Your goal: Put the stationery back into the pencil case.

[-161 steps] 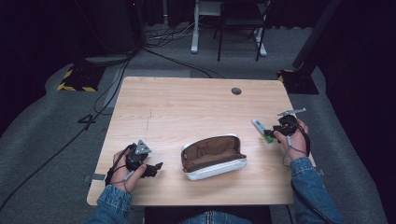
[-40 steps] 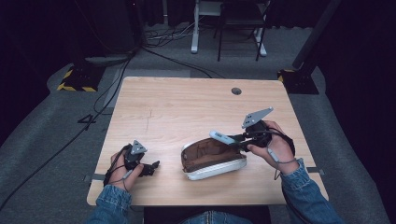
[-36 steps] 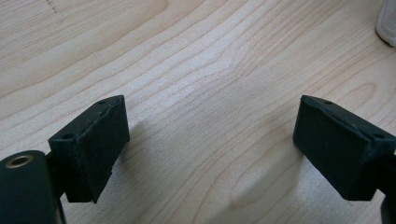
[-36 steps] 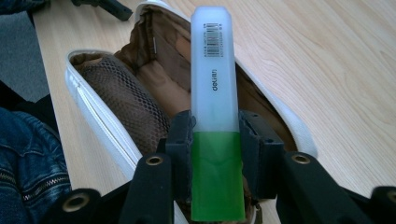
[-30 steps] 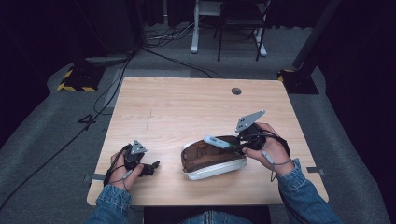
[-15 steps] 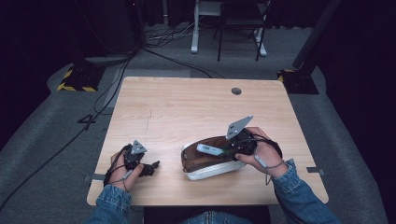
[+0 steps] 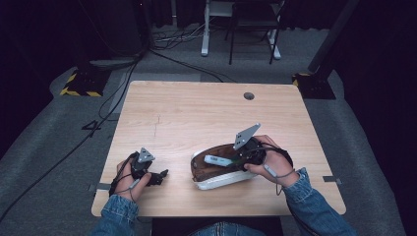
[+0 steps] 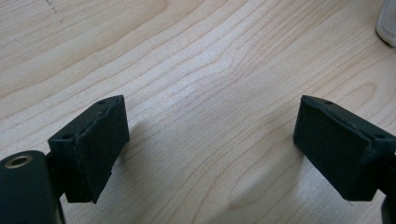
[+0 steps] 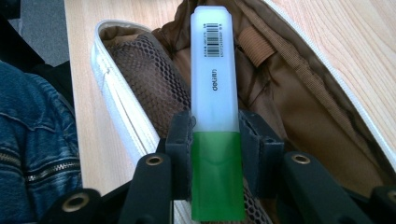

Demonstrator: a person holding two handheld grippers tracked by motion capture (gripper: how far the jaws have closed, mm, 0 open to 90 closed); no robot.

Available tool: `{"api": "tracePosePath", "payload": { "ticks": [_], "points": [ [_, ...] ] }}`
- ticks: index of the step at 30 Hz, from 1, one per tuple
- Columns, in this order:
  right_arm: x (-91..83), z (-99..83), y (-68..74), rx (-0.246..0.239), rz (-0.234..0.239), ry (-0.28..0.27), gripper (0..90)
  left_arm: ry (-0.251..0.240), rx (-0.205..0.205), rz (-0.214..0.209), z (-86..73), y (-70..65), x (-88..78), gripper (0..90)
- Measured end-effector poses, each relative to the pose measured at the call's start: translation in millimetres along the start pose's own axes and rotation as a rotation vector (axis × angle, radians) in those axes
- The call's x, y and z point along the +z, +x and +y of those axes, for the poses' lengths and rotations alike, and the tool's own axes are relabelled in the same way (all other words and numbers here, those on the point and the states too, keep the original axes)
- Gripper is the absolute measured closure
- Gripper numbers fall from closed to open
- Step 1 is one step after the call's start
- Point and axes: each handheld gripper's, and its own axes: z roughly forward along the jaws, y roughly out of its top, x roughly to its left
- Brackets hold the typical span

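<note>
Progress: the highlighter [image 9: 215, 112] is gripped and poised over the open pencil case [image 7: 221, 169], not yet let go, so by my reading the placing step is about half done; what remains is to lower it in, release it, and perhaps close the case. Right gripper [image 9: 215, 140], low centre of the right gripper view, has its jaws clamped on the highlighter at the join between the frosted white cap and the green body; the cap end points up the frame into the case mouth. In the high view the right gripper [image 7: 235, 161] sits lower centre-right, with the highlighter [image 7: 217, 161] lying across the case opening. Container: pencil case [image 9: 299, 93], white outer shell, brown fabric lining, a brown mesh pocket on the left inner wall, an elastic loop near the top. No other contents visible inside; the deeper folds are shadowed, cannot tell. Left gripper [image 7: 156, 177] rests lower left on the table [image 7: 196, 113], well apart from the case; its jaws stand wide with nothing between them, bare wood beneath [image 8: 210, 140].
</note>
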Motion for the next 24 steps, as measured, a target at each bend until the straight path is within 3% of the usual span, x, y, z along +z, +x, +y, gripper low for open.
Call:
{"api": "tracePosePath", "payload": {
  "ticks": [6, 8, 12, 19, 24],
  "points": [
    [4.5, 0.4, -3.2, -0.015, -0.022, -0.01, 65.0, -0.003, 0.001, 0.004, -0.5, -1.0, -0.3, 10.6],
    [5.7, 0.5, -4.8, -0.022, -0.063, -0.031, 50.6, -0.003, 0.002, 0.005, -0.6, -1.1, -0.4, 10.6],
    [4.6, -0.1, -5.2, -0.029, -0.099, -0.031, 44.8, -0.004, 0.003, 0.005, -0.5, -1.0, -0.4, 10.6],
    [-6.2, -2.0, -5.9, -0.012, -0.124, -0.063, 40.3, -0.003, 0.002, 0.003, -0.5, -1.0, -0.3, 10.5],
    [-22.3, -6.3, -8.2, 0.02, -0.156, -0.129, 36.5, 0.002, 0.001, -0.001, -0.1, -0.8, -0.1, 10.1]
  ]
}}
